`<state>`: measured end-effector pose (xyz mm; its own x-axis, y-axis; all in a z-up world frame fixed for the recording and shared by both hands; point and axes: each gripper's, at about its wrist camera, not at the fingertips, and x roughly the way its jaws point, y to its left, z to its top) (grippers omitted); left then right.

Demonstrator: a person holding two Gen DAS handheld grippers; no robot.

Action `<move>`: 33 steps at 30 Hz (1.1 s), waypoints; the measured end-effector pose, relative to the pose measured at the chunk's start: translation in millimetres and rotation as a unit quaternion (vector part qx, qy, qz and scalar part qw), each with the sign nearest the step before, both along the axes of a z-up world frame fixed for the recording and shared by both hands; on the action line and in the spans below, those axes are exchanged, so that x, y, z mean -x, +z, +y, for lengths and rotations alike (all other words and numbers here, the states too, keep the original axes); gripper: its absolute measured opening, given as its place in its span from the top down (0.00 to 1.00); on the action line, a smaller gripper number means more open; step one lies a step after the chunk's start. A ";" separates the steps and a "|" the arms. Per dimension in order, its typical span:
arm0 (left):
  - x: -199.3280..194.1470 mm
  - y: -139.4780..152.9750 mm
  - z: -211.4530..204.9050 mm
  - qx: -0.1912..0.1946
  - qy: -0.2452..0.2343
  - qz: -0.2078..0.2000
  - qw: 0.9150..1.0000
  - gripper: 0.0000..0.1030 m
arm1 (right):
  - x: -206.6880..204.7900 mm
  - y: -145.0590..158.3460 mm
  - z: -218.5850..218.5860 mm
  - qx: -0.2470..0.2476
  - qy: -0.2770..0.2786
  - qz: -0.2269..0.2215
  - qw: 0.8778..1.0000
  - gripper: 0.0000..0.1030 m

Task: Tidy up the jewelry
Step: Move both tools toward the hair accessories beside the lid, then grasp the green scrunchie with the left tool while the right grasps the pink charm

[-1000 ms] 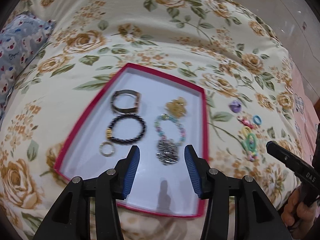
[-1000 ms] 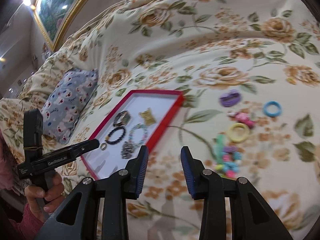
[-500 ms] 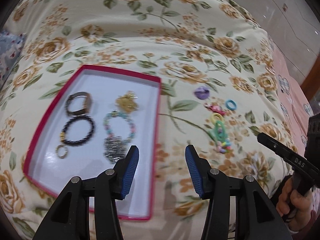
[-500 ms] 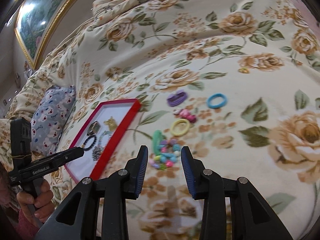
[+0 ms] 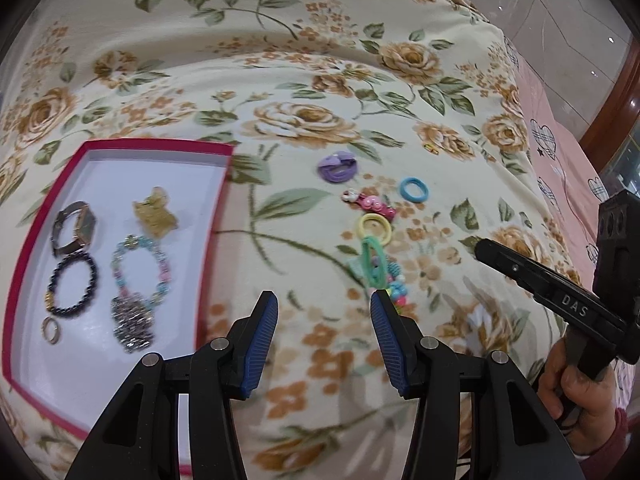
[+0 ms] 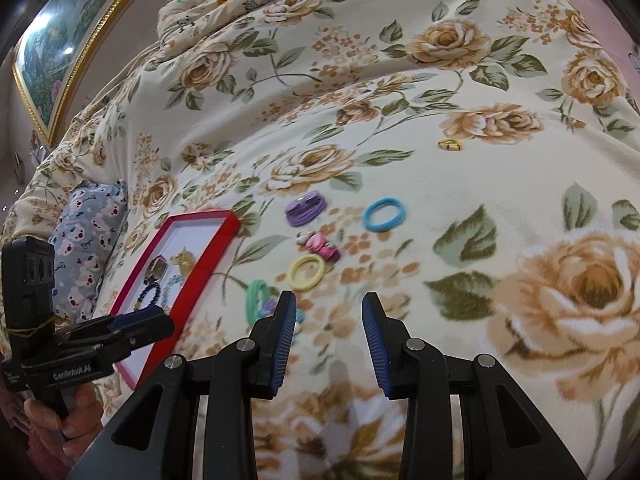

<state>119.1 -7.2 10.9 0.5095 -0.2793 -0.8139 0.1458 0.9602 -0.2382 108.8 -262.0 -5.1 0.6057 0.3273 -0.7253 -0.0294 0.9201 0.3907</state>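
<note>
Both tools, left [image 5: 324,304] and right [image 6: 329,306], gape empty above loose hair ties [image 5: 375,229] mid-frame, presumably bound for the red tray [image 5: 218,216] at left, half-filled with bracelets [image 5: 71,284].

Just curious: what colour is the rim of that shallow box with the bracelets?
Red, with a white inside. The box rim shows best from the left wrist view.

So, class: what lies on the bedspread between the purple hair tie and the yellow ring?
A pink hair clip lies between the purple hair tie and the yellow ring, clearest in the right wrist view.
</note>
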 end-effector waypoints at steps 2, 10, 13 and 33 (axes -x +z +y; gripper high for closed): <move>-8.8 -5.2 -6.5 0.006 -0.004 0.007 1.000 0.53 | -5.8 -1.8 -2.1 0.002 -0.002 0.003 1.000 0.64; -43.4 -26.9 -35.3 0.013 -0.026 0.026 0.999 0.53 | -25.2 -10.3 -2.8 -0.001 0.004 0.013 1.000 0.64; -56.1 -38.3 -43.4 0.004 -0.029 0.030 0.999 0.55 | -32.8 -15.1 0.5 -0.005 0.009 0.018 1.000 0.64; -49.1 -39.1 2.4 0.035 0.002 0.021 0.999 0.96 | -96.4 -57.8 54.5 0.081 0.086 0.052 0.992 0.65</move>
